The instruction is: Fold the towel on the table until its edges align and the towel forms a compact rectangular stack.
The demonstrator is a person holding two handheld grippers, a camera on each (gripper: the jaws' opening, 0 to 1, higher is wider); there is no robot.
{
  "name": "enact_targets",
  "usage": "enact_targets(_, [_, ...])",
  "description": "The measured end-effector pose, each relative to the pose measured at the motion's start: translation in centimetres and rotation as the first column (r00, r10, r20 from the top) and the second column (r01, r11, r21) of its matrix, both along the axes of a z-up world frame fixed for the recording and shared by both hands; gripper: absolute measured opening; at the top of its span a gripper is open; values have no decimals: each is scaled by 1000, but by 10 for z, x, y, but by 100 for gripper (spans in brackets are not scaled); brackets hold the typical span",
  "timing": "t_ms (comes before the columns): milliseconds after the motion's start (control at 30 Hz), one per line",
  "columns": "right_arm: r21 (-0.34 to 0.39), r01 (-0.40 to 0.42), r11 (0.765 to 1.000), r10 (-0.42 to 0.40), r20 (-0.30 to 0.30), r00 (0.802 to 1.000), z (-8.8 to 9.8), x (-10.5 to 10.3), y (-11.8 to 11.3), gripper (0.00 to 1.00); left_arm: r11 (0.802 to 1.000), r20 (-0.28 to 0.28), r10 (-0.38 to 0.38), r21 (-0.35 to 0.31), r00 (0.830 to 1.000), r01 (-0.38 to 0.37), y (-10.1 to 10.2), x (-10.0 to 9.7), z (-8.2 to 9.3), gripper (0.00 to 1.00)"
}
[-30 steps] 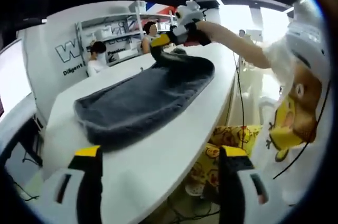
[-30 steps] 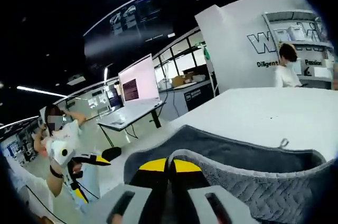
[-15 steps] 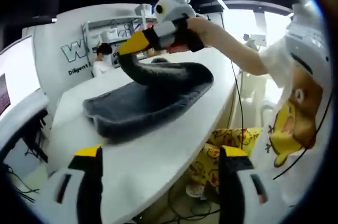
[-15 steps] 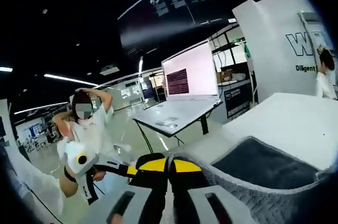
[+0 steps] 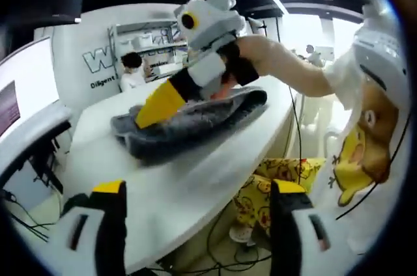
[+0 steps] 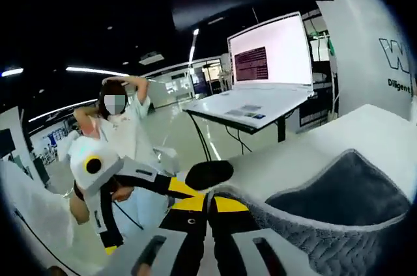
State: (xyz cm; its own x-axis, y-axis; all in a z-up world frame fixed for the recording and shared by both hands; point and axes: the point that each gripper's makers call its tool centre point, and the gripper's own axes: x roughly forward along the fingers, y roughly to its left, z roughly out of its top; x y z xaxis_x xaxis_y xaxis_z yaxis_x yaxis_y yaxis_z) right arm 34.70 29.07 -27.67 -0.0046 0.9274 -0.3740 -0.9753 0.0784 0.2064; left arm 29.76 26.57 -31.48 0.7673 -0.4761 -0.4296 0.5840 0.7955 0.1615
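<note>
On table (image 5: 195,178): right gripper (image 6: 208,203) jaws clamped on grey towel (image 5: 189,123) edge, fold lifted over; left gripper (image 5: 195,224) jaws apart, clear of cloth.

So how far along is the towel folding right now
Partly done. The gray towel is doubled over on the white table, but loosely, its edges not squared. In hand: the right gripper is shut on a towel edge, carrying it across the pile. The left gripper is open and off the towel. Left: laying that edge down, aligning, compacting.
</note>
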Motion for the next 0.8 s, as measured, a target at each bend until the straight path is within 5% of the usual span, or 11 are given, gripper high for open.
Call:
enact_targets(400, [-136,-26,990,32,45,998,-43,0,10,4,1000,-5,23,-11,1000,-23,4,1,-2,96])
enact_targets(567, [-147,-54,988,65,71,995,-48,-7,1,17,1000,-1,22,-13,1000,-22,3,3,-1,96])
enact_targets(700, [-111,-74,991,90,148,985,-36,-12,-8,24,1000,1,25,-14,1000,-25,3,5,1,96])
enact_targets(800, [-27,-95,995,98,183,978,-11,-24,-20,28,1000,3,22,-14,1000,-22,1,5,1,96])
